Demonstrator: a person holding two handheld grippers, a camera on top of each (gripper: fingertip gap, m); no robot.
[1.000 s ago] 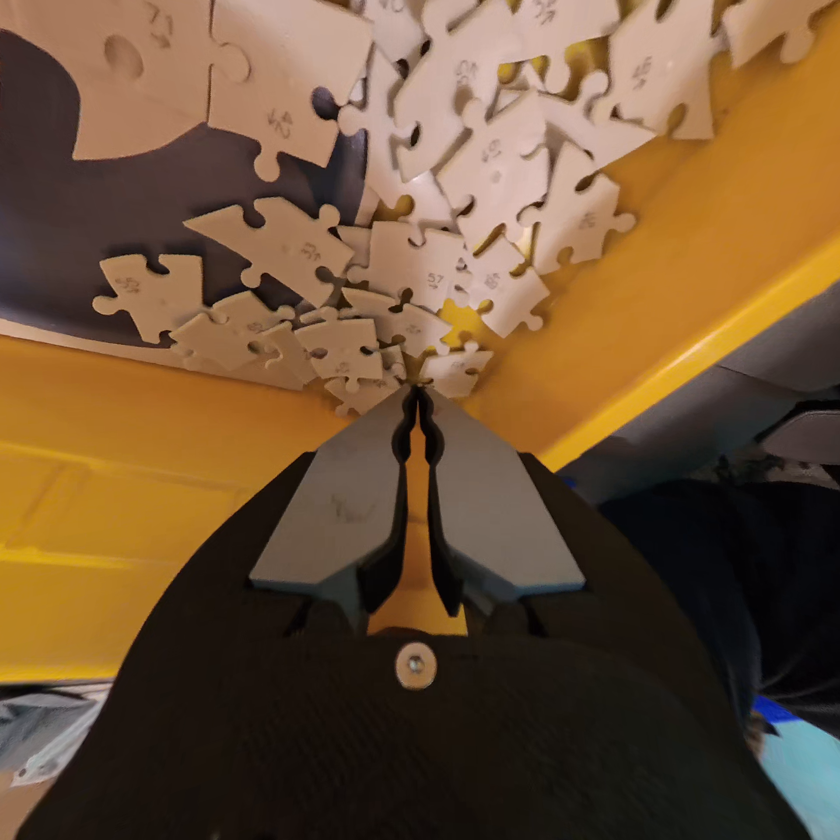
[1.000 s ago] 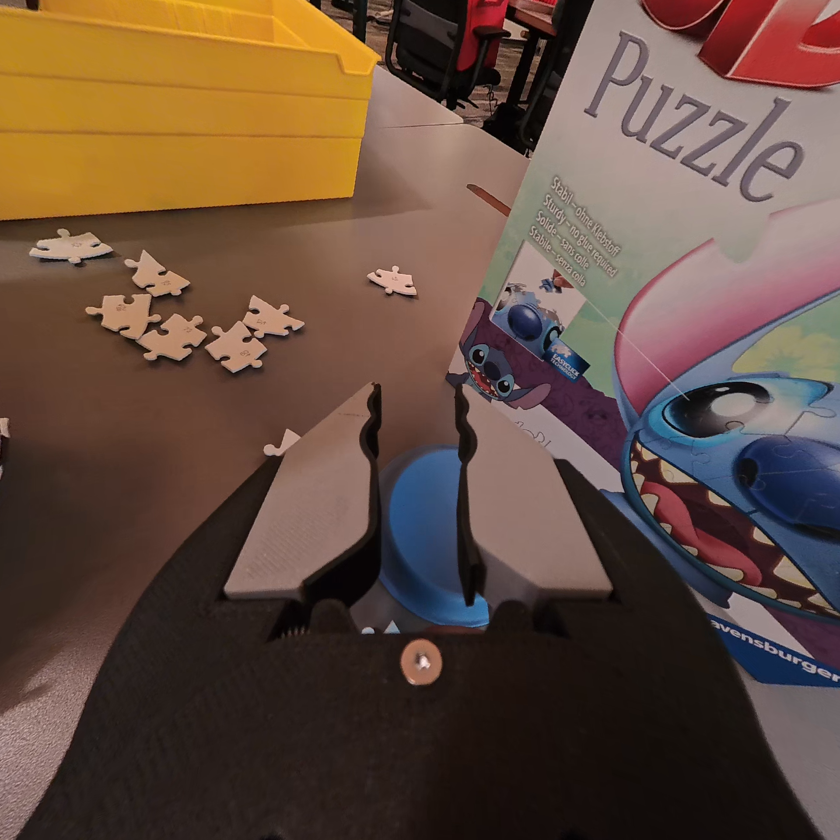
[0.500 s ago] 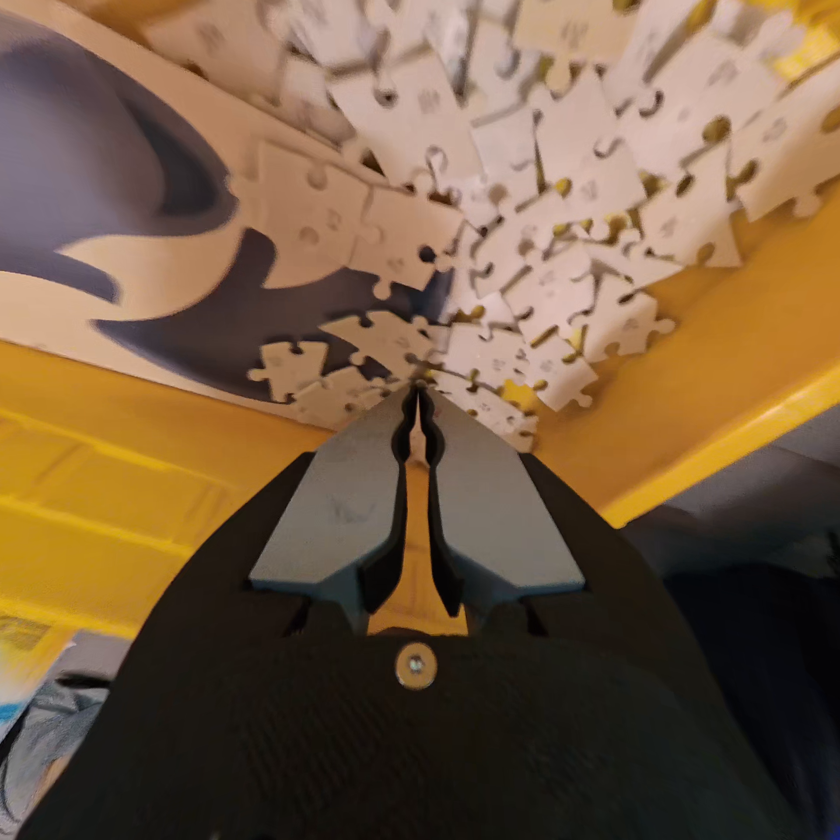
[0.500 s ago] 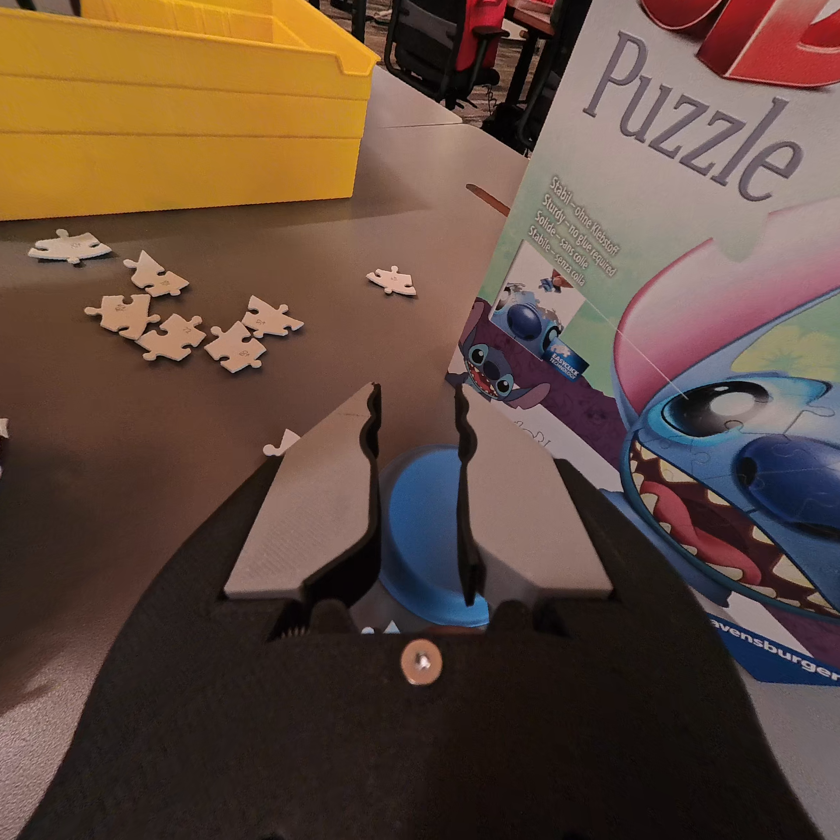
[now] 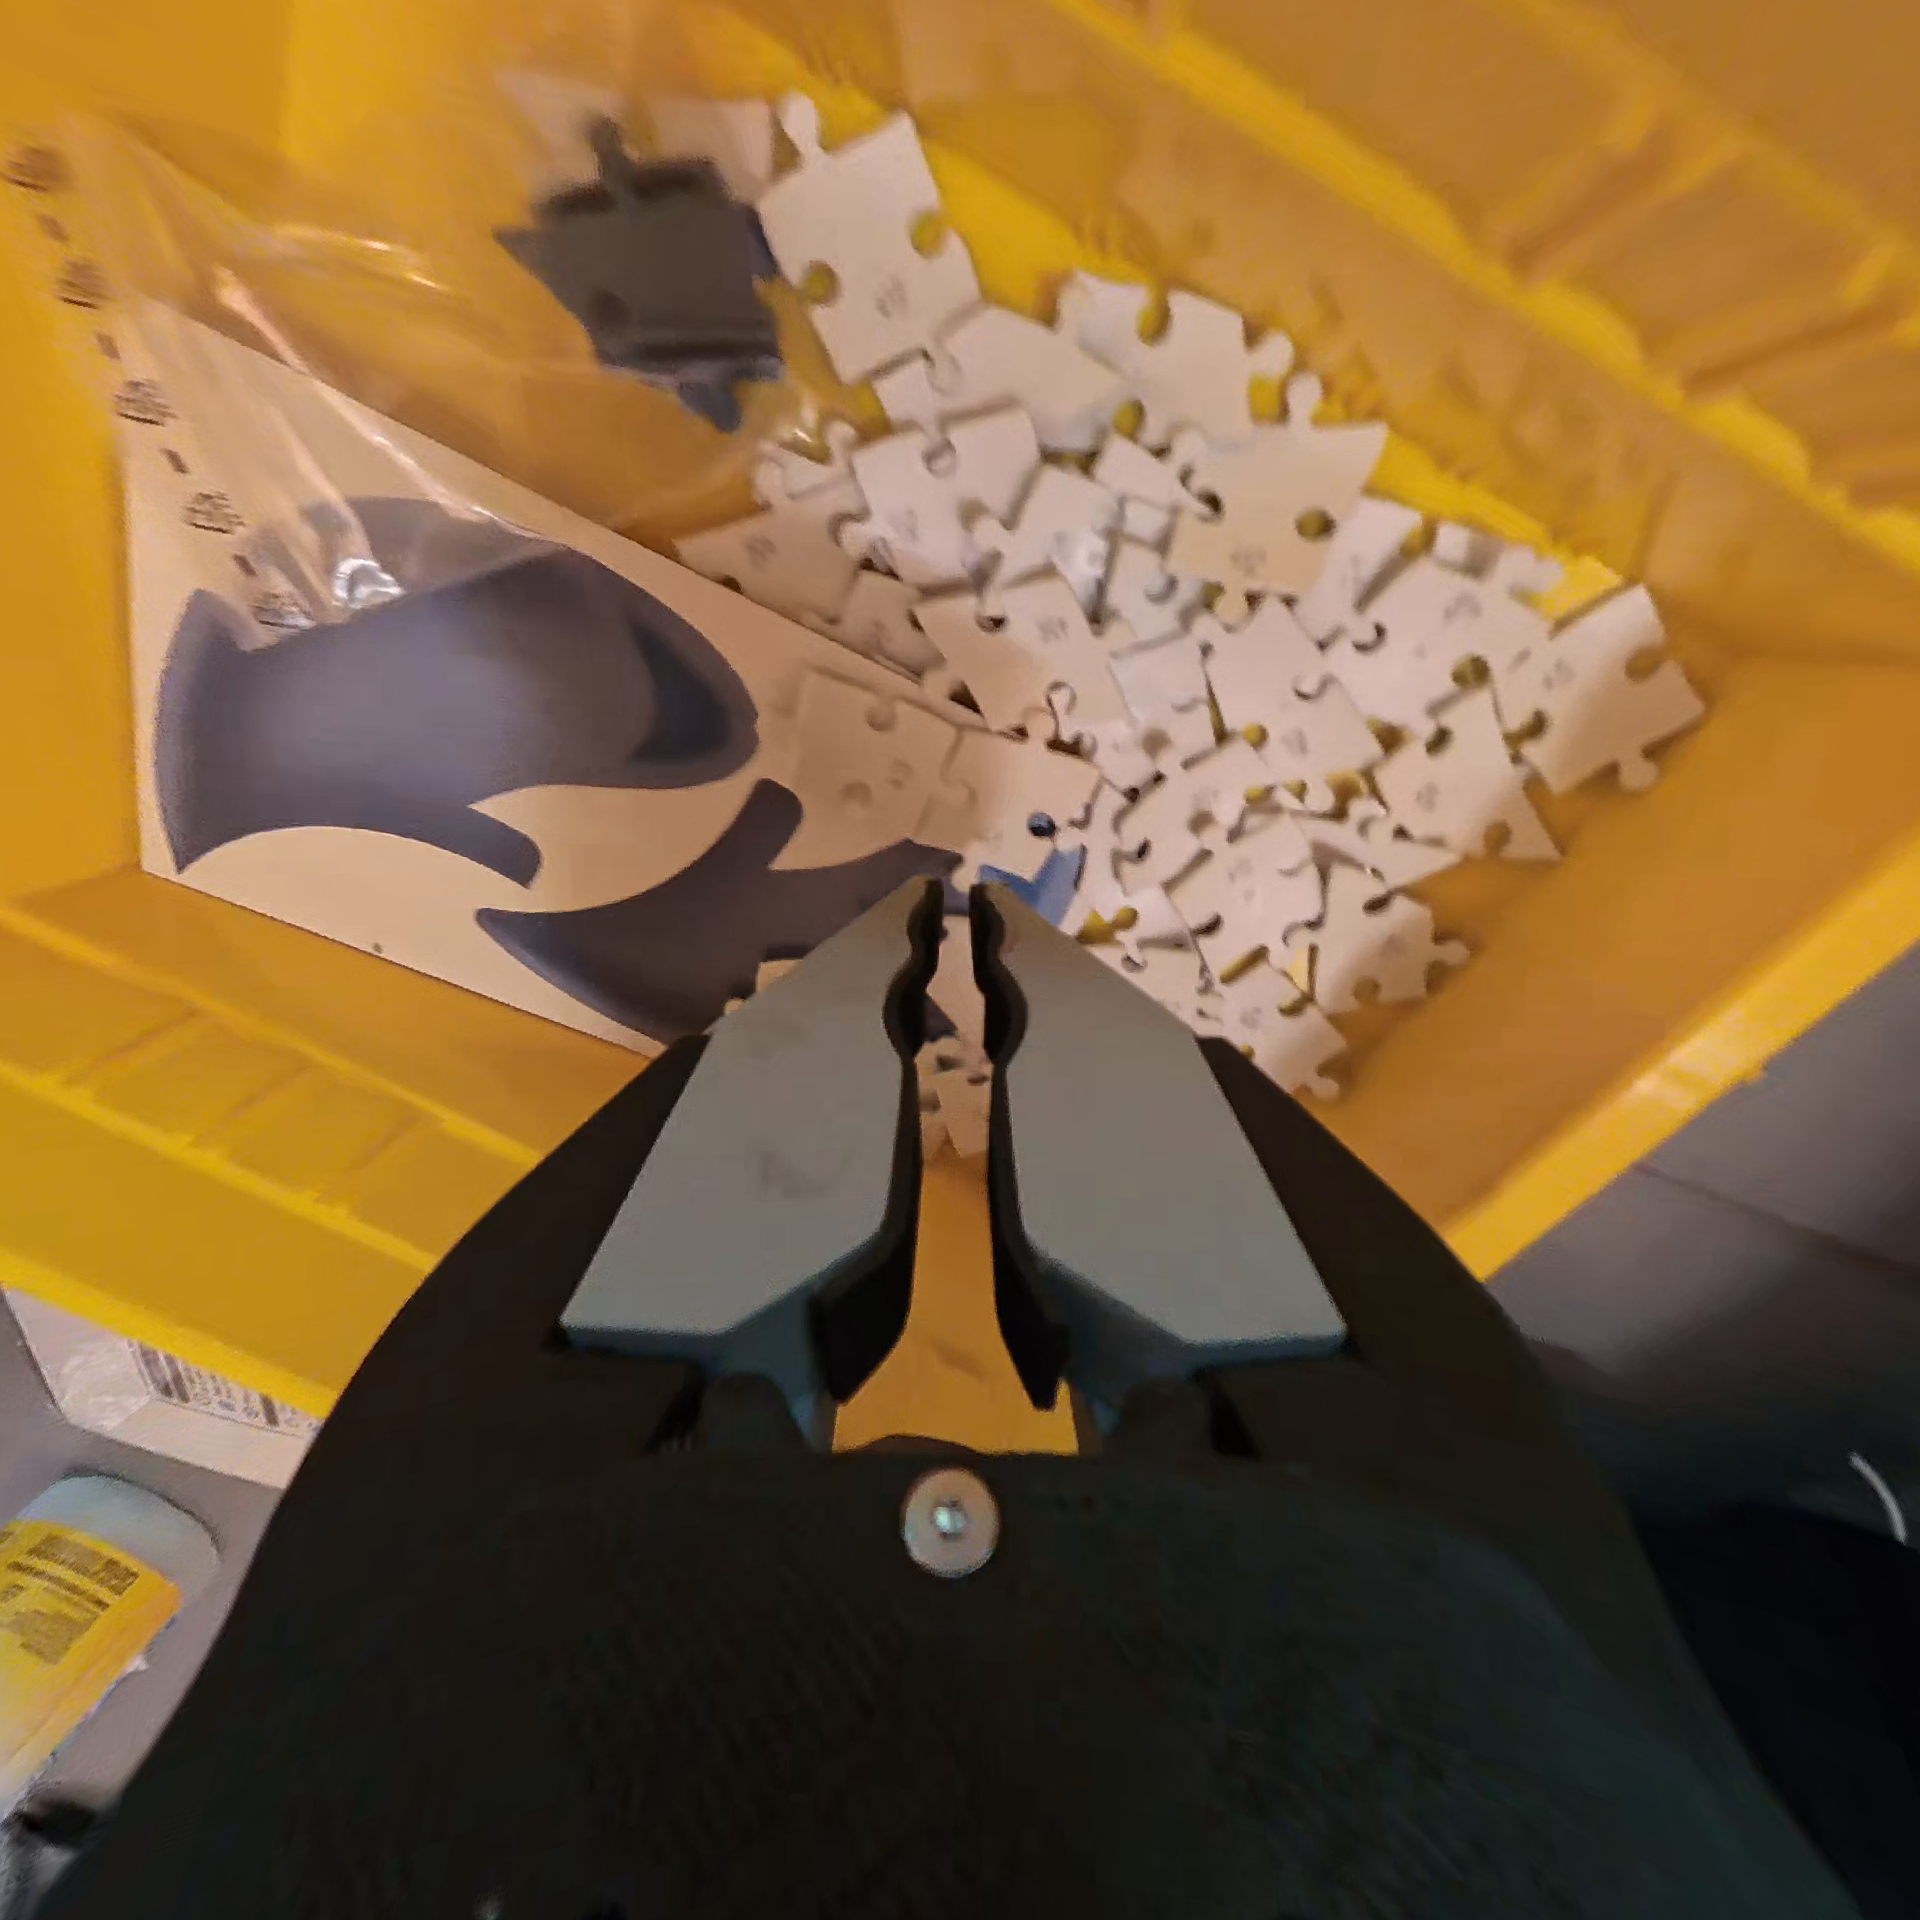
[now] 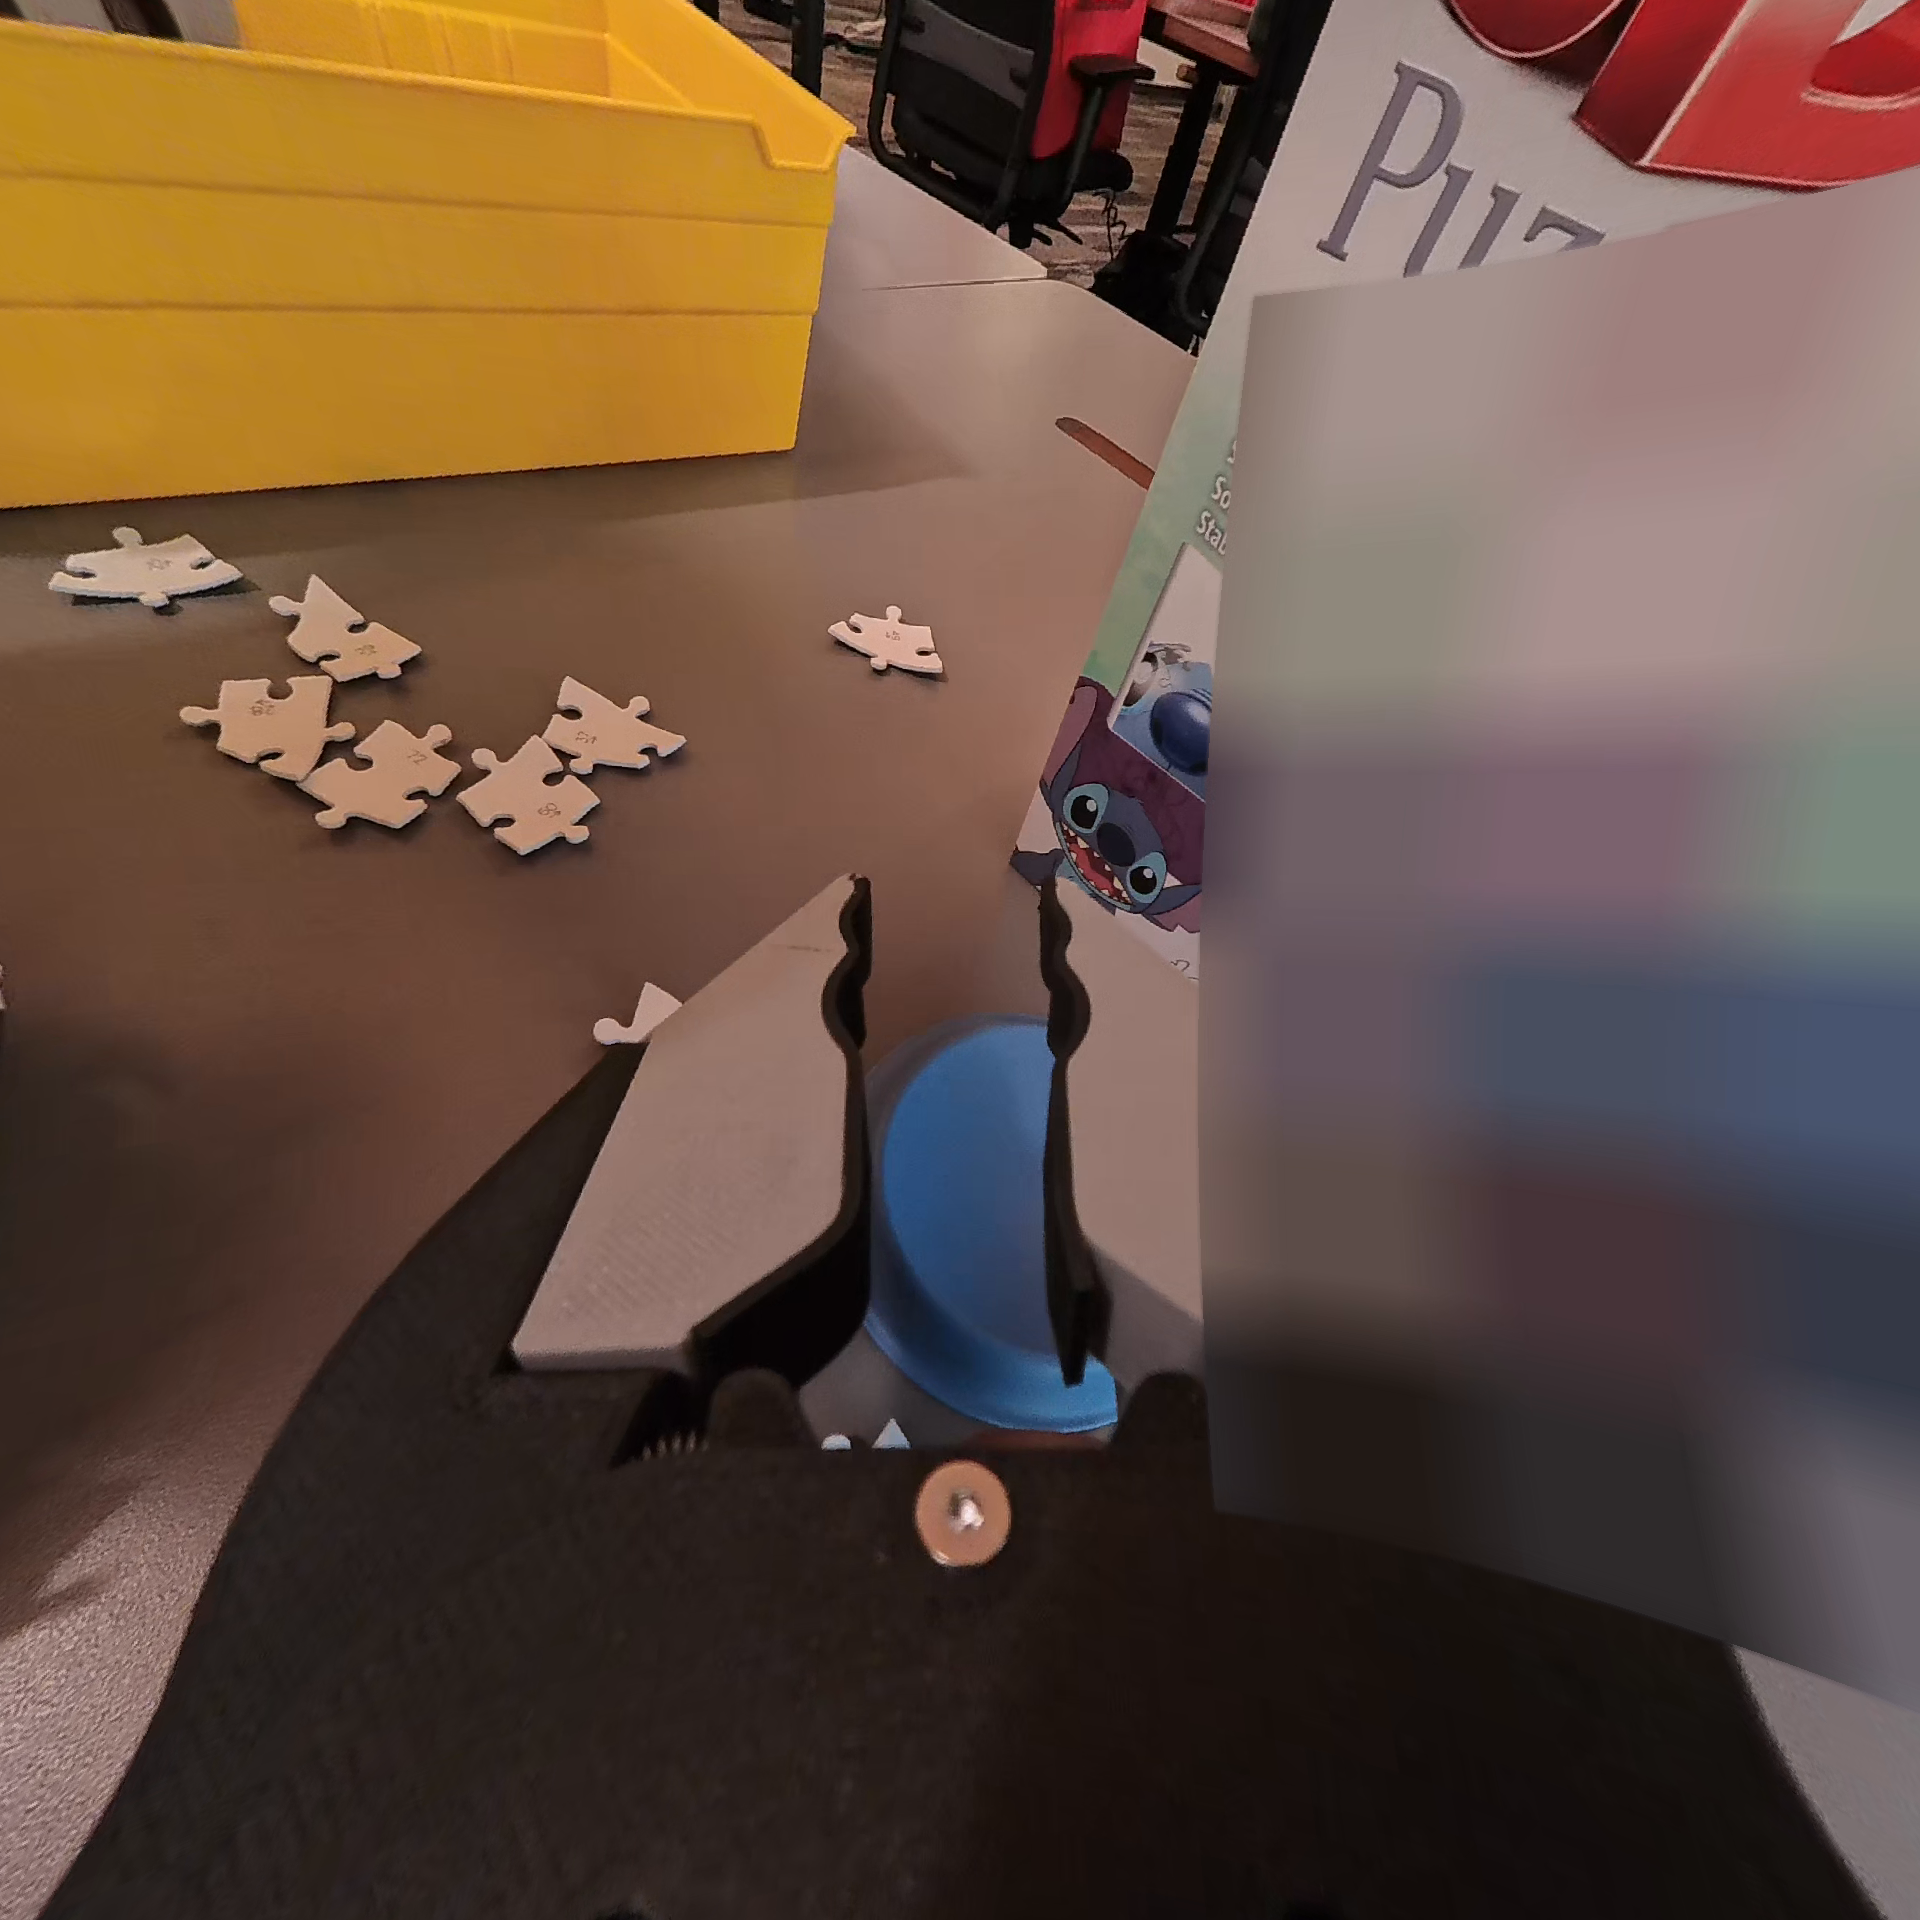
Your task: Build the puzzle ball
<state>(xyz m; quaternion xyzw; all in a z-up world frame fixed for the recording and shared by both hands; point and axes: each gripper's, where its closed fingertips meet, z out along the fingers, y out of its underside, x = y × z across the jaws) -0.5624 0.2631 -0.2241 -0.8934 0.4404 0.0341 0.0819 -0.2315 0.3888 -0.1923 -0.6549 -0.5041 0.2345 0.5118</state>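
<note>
My left tongs hang over the yellow plastic bin, jaws nearly together with a thin gap, nothing visibly gripped. Below them lies a heap of white, face-down puzzle pieces beside a printed card sheet. My right tongs stand apart, empty, above a blue round plastic stand on the grey worktop; loose white pieces lie ahead, upright puzzle box beside.

Yellow bin; white puzzle pieces; card cream, seemingly navy-patterned; blue cup.
</note>
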